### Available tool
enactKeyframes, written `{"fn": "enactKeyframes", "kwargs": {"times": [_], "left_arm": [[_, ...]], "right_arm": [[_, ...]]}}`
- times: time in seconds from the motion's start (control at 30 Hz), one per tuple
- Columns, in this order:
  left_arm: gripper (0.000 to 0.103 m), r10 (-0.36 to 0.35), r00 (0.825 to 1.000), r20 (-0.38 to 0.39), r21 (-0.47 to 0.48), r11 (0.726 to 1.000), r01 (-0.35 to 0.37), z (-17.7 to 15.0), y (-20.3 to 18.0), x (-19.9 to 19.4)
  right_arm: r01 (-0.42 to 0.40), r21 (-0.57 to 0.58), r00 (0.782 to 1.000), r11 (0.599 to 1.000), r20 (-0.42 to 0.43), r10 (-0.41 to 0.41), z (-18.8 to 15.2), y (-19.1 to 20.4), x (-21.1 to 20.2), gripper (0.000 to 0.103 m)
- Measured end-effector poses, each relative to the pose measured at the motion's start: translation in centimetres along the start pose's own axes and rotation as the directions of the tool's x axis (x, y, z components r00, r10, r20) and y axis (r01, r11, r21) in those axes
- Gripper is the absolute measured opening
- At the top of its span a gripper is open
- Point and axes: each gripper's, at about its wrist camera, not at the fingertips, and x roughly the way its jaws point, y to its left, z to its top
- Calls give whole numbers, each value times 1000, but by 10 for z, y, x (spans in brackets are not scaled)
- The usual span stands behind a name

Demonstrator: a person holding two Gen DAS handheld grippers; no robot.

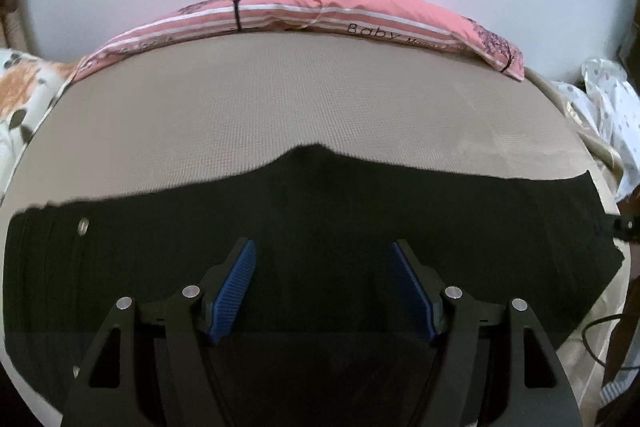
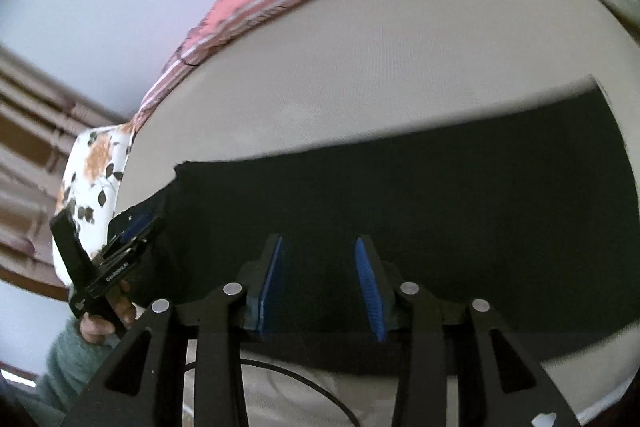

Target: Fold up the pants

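Black pants point(image 1: 360, 219) lie flat across a beige mat point(image 1: 280, 107), with a metal snap point(image 1: 83, 225) near their left end. My left gripper point(image 1: 321, 247) hovers over the middle of the cloth, its jaws wide open and nothing between the blue pads point(image 1: 236, 287). In the right wrist view the same pants point(image 2: 440, 195) stretch from left to right. My right gripper point(image 2: 319, 241) stands over their near edge, jaws a little apart, nothing gripped. The left gripper point(image 2: 134, 227) shows at the pants' left end, held by a hand point(image 2: 100, 323) in a green sleeve.
A pink striped pillow point(image 1: 320, 11) lies along the mat's far edge, against a pale wall. A floral cloth point(image 1: 24, 95) sits at the left, a dotted white cloth point(image 1: 612, 107) at the right. A black cable point(image 2: 300, 383) loops below the right gripper.
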Motion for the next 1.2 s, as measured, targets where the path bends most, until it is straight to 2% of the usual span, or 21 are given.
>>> {"fn": "enactKeyframes", "kwargs": {"times": [0.17, 0.4, 0.57, 0.7, 0.83, 1.0, 1.07, 1.2], "left_arm": [[70, 30, 999, -16, -9, 1000, -30, -21, -2, -7], [70, 21, 999, -44, -30, 999, -22, -30, -11, -3], [70, 29, 997, -76, -13, 999, -30, -32, -19, 4], [70, 40, 995, -94, -4, 999, -40, -31, -23, 8], [70, 55, 993, -100, -1, 998, -55, -28, -26, 10], [70, 72, 991, -117, 11, 997, -71, -26, -32, 16], [70, 75, 991, -115, 14, 997, -74, -26, -34, 17], [70, 96, 989, -114, 35, 995, -92, -27, -39, 19]], "right_arm": [[52, 105, 999, 993, 1, -52, -33, -51, -30, 36], [49, 252, 999, 967, -3, -49, -67, -103, -54, 36], [25, 380, 999, 925, 35, -41, -78, -145, -61, 36], [35, 417, 996, 908, 61, -67, -80, -170, -67, 36], [7, 459, 990, 888, 123, -72, -81, -198, -79, 34], [-89, 474, 977, 876, 213, -17, -71, -229, -85, 34], [-159, 477, 969, 864, 243, 44, -62, -244, -83, 34], [-229, 417, 963, 880, 226, 143, -41, -252, -72, 34]]}}
